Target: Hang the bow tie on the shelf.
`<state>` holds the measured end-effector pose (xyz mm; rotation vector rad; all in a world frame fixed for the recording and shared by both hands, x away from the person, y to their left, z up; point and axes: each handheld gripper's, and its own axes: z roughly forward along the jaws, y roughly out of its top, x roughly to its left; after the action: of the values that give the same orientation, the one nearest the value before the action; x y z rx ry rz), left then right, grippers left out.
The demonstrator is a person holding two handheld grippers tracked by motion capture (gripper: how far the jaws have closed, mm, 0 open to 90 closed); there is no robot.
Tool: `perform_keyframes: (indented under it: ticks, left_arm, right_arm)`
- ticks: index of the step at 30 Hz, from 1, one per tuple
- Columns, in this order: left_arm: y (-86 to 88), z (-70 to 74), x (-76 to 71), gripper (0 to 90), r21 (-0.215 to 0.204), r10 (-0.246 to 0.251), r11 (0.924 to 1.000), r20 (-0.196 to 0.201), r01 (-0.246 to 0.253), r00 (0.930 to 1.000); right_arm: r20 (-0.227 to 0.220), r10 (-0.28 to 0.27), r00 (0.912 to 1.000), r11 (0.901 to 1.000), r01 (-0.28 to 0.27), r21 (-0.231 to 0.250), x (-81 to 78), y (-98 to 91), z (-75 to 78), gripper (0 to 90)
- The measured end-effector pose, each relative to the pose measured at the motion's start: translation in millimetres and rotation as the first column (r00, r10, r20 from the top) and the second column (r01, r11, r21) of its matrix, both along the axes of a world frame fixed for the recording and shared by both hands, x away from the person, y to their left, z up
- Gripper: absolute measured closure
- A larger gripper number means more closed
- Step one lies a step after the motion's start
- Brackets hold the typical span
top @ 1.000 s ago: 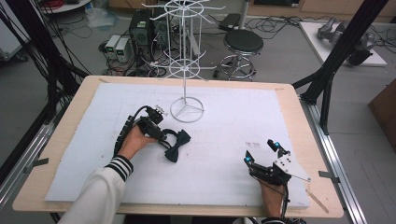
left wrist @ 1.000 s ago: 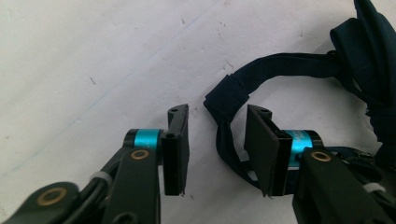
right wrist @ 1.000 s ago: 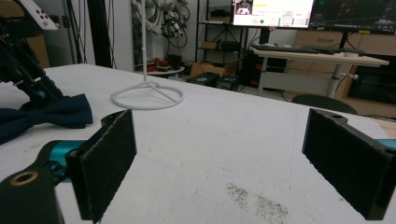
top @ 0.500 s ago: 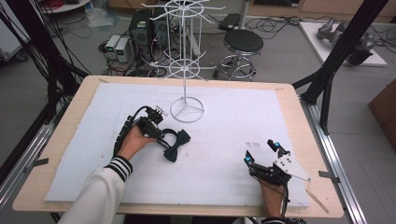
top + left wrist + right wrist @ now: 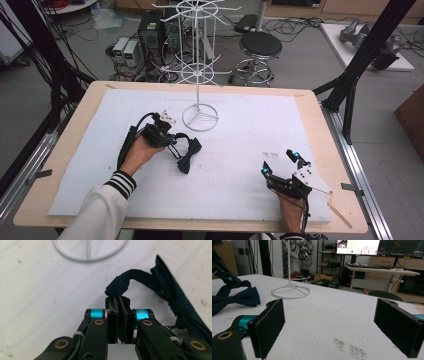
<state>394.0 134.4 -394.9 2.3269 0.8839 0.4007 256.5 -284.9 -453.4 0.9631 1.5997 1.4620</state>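
Note:
A dark navy bow tie point(image 5: 189, 155) lies on the white sheet, left of the middle. Its strap loops up to my left gripper point(image 5: 172, 141). In the left gripper view the strap point(image 5: 120, 283) runs between the two pads, and the left gripper point(image 5: 119, 301) is shut on it. The tie's bow point(image 5: 175, 297) lies to the right. My right gripper point(image 5: 279, 163) rests near the front right of the sheet, open. In the right gripper view the right gripper point(image 5: 337, 327) has nothing between its wide-apart pads, and the bow tie point(image 5: 239, 297) lies far left.
A white wire display stand point(image 5: 200, 117) with a ring base stands behind the tie; the ring base point(image 5: 87, 252) is just beyond the left jaws. A white foam sheet point(image 5: 250, 125) covers the wooden table point(image 5: 320, 125). Black frame struts flank the table. A stool and cables lie beyond.
The left gripper's jaws have drawn together at the bow tie's strap, and the hand has shifted only slightly. The right gripper has stayed where it was.

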Motion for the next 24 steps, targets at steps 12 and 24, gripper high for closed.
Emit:
perform_keyframes:
  ticks: [12,24]
  left_arm:
    - [2.3,23.2,-15.6,86.1,-0.113,-0.052,0.991,0.168,0.072,0.9844]
    - [1.8,42.9,-22.6,87.7,-0.182,-0.047,0.9788,0.252,0.095,0.9667]
  right_arm:
    - [0.002,-0.002,1.0,1.0,0.002,-0.003,0.1,0.2,-0.1,9.0]
    - [0.001,-0.002,1.0,1.0,0.002,-0.003,-0.1,0.3,0.0,8.9]
